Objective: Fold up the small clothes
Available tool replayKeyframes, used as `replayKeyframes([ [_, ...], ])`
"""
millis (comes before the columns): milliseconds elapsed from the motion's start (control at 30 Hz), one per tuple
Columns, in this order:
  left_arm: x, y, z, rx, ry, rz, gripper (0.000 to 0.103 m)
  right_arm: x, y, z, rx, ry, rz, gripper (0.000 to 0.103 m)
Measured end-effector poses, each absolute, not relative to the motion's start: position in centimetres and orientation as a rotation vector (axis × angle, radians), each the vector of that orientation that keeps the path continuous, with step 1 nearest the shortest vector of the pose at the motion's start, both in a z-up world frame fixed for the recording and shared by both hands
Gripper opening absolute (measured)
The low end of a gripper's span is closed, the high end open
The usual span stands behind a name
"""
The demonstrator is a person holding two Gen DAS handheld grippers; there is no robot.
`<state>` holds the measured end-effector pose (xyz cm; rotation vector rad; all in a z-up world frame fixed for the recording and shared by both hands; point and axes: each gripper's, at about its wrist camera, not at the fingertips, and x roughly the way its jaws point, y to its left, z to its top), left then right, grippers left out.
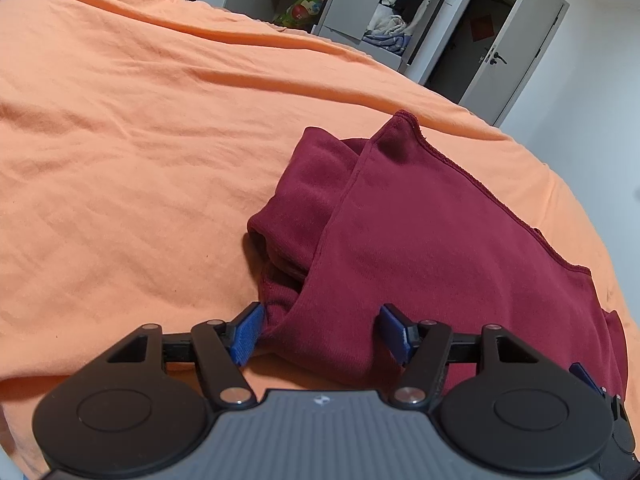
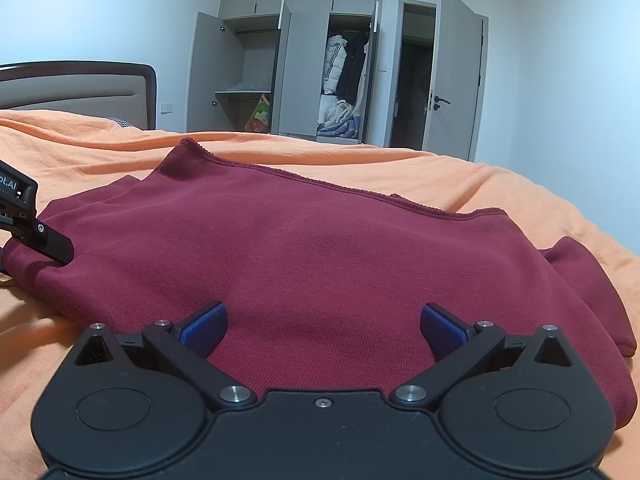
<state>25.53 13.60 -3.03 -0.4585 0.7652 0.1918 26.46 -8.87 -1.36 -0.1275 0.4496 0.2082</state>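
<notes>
One dark red garment (image 2: 320,248) lies partly folded on the orange bed sheet (image 1: 120,140). Two claws are there: the left claw (image 1: 320,334) and the right claw (image 2: 324,330) both gape released over its near edge. The left one's body reads "ot.AI", partly cut off.

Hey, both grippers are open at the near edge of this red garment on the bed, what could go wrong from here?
1. The maroon garment is already doubled, with loose folds bunched at its left side; the left gripper, jaws open, may pinch only some layers.
2. The right gripper straddles flat cloth, so closing may grab little.
3. The orange bedsheet is wrinkled and soft; it could get caught too.
</notes>
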Motion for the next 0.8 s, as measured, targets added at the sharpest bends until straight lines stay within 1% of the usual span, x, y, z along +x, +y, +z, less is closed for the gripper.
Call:
replayKeyframes([
  [133,25.5,13.6,-2.9,-0.457,0.760,0.197,0.052,26.5,-8.9,-1.4,-0.127,0.450,0.208,0.103],
  [167,25.5,13.6,-2.9,-0.456,0.760,0.197,0.050,26.4,-8.9,-1.4,-0.128,0.450,0.208,0.103],
  [233,25.5,13.5,-2.8,-0.448,0.760,0.191,0.042,26.5,-8.9,-1.4,-0.126,0.449,0.209,0.103],
  [300,25.5,13.4,-2.6,-0.441,0.759,0.186,0.037,26.5,-8.9,-1.4,-0.127,0.449,0.208,0.103],
  [600,25.5,13.2,-2.5,-0.443,0.758,0.183,0.029,26.5,-8.9,-1.4,-0.124,0.449,0.209,0.103],
  [667,25.6,13.4,-2.4,-0.455,0.758,0.183,0.026,26.5,-9.0,-1.3,-0.122,0.454,0.210,0.103],
  [700,25.6,13.4,-2.3,-0.457,0.757,0.182,0.022,26.7,-9.0,-1.0,-0.124,0.473,0.214,0.103],
  [800,25.7,13.2,-1.8,-0.446,0.745,0.178,0.019,28.0,-9.3,0.6,-0.100,0.578,0.229,0.103],
])
